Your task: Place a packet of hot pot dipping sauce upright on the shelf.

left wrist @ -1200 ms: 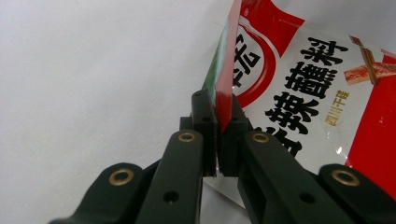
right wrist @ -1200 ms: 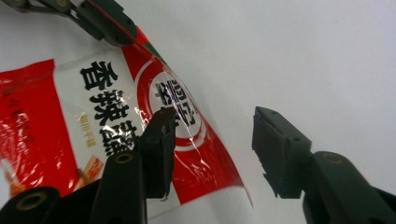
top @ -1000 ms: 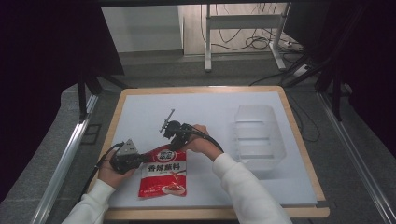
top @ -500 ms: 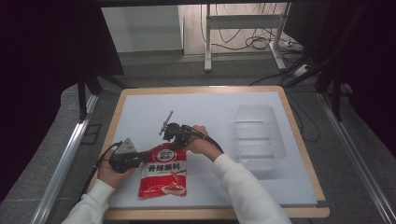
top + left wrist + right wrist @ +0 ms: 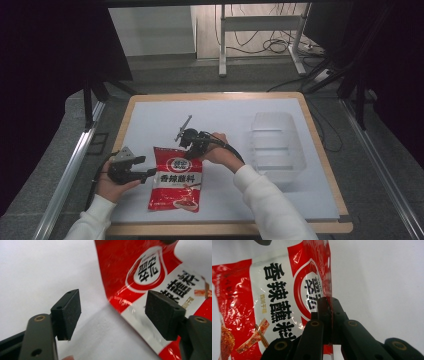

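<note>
High view: a white table [image 5: 150, 120] with a wooden rim spans the frame, a person's two white-sleeved forearms entering from the bottom edge. Toward the right side of the surface stands a clear plastic container [image 5: 276, 145], well apart from both hands. Near the table's front centre lies a red seasoning packet [image 5: 176, 180] printed with white panels and black characters; its lower end rests on the surface and its upper edge is lifted. The right gripper [image 5: 192, 145] meets that upper edge, while the left gripper [image 5: 146, 173] sits just beside the packet's left edge.

Right gripper view: the right gripper [image 5: 329, 305] has its two black jaws pressed together on the thin edge of the packet [image 5: 274, 302], which hangs to the left of the jaws with its printed face toward the camera.

Left gripper view: the left gripper [image 5: 113, 312] has just been opening, and its jaws now stand spread. The packet's [image 5: 140, 272] left edge runs down between the two black pads [image 5: 71, 310]. The far pad overlaps the white printed band, but no pinch is seen.
</note>
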Demonstrator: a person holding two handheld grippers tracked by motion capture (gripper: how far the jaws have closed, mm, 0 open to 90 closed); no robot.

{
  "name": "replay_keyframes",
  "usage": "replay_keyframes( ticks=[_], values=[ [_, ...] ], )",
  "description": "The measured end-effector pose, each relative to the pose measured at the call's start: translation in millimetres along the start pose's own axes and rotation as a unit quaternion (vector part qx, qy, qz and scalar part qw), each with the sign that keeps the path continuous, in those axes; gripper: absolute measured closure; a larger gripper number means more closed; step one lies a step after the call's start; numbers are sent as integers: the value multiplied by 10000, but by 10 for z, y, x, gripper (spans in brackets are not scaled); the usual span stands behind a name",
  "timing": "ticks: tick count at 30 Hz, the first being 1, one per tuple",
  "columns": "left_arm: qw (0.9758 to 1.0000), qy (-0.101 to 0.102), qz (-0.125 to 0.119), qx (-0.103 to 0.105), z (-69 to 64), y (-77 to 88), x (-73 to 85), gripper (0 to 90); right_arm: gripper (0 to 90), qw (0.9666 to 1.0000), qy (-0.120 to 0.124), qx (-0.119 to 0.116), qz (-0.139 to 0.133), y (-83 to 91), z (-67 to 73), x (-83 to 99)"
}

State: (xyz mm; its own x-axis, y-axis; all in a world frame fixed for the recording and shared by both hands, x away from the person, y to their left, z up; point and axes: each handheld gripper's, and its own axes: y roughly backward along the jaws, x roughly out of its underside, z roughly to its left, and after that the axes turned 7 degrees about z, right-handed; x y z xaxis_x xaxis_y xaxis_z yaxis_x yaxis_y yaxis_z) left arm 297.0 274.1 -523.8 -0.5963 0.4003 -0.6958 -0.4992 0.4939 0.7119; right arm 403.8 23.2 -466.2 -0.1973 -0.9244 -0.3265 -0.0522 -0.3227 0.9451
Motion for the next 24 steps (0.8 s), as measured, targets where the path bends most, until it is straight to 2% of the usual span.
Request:
replay_keyframes(
  ticks=[6,13,19,20,21,22,24],
  values=[
    [10000,40,19,-18,10,39,84,273,888,9998,-114,8,-160,172,21,38],
    [9998,181,57,-118,54,31,127,275,889,9989,-138,18,-451,426,34,48],
    [9997,189,47,-144,53,21,131,275,890,9981,-32,59,-615,646,150,26],
    [9997,194,33,-145,56,25,132,276,891,9975,-31,44,-700,727,196,24],
    [9997,204,27,-148,60,28,134,276,891,9975,-31,44,-700,727,196,24],
    [9996,207,43,-184,77,36,138,276,891,9971,14,108,-756,813,242,20],
    [9995,236,33,-188,84,39,141,277,892,9967,2,165,-799,860,267,17]
  ],
)
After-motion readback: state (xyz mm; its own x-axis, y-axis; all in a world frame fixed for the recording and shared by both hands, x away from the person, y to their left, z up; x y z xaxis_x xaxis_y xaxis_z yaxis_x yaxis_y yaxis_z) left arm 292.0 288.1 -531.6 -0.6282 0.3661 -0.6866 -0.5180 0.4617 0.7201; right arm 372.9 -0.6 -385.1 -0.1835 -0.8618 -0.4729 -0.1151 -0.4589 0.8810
